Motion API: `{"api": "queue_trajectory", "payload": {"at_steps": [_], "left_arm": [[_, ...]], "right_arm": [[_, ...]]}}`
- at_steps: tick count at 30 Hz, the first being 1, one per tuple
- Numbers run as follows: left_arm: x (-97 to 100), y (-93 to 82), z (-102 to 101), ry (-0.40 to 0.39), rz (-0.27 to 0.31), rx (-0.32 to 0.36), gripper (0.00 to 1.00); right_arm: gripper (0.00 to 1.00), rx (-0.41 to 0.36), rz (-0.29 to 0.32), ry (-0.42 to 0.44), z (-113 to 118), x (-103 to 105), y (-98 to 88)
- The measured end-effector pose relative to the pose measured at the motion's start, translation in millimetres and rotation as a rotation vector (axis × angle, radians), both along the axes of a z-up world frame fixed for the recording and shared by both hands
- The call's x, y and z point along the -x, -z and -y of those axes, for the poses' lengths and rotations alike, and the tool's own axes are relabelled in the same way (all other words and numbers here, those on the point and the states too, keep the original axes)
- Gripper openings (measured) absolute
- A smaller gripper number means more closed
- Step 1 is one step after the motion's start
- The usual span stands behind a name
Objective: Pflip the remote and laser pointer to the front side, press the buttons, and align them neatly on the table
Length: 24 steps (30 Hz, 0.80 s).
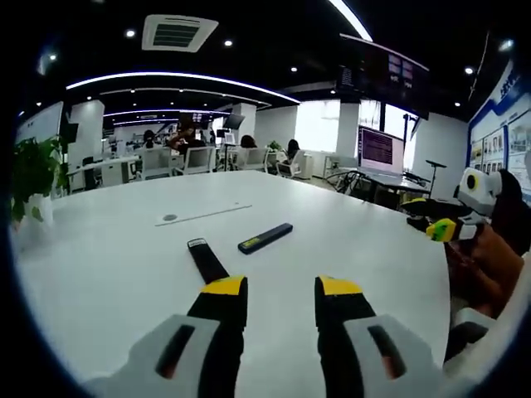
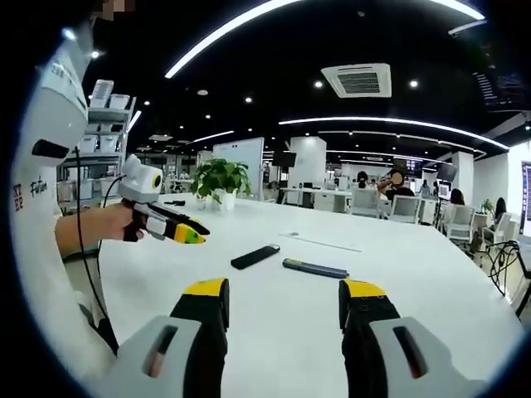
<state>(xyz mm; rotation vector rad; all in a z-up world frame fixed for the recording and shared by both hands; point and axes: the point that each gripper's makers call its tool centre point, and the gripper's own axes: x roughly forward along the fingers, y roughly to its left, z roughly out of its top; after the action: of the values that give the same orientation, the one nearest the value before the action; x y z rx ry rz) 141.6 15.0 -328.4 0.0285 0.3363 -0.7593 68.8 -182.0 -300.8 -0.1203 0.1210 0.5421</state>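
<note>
Two dark items lie on the white table (image 1: 99,274). The wider black remote (image 1: 207,259) lies nearest my left gripper (image 1: 280,287), whose yellow-tipped jaws stand open just short of it with nothing between them. The slimmer laser pointer (image 1: 265,238) lies a little beyond, angled to the right. From the other side, the remote (image 2: 255,256) is left of the laser pointer (image 2: 314,269), and both lie ahead of my right gripper (image 2: 284,292), which is open and empty above the table. The right gripper (image 1: 442,230) hovers at the table's right edge. A hand holds the left gripper (image 2: 187,233) at the left.
A thin cable-slot strip (image 1: 203,214) runs across the table beyond the items. A potted plant (image 1: 33,178) stands at the table's far left edge. Chairs (image 1: 195,159) with seated people and a monitor (image 1: 380,149) lie beyond the table. A person's white sleeve (image 2: 46,215) is close on the left.
</note>
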Motion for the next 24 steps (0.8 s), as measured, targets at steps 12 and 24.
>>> {"api": "queue_trajectory", "payload": {"at_steps": [12, 24], "left_arm": [[0.4, -0.7, -1, -0.021, -0.005, 0.015, 0.34], [-10.8, -2.6, 4, -0.033, -0.009, 0.007, 0.34]], "right_arm": [[0.55, 0.015, -0.013, -0.031, -5, -2, 2.4], [0.55, 0.003, -0.012, -0.010, 9, -5, 3.6]]}}
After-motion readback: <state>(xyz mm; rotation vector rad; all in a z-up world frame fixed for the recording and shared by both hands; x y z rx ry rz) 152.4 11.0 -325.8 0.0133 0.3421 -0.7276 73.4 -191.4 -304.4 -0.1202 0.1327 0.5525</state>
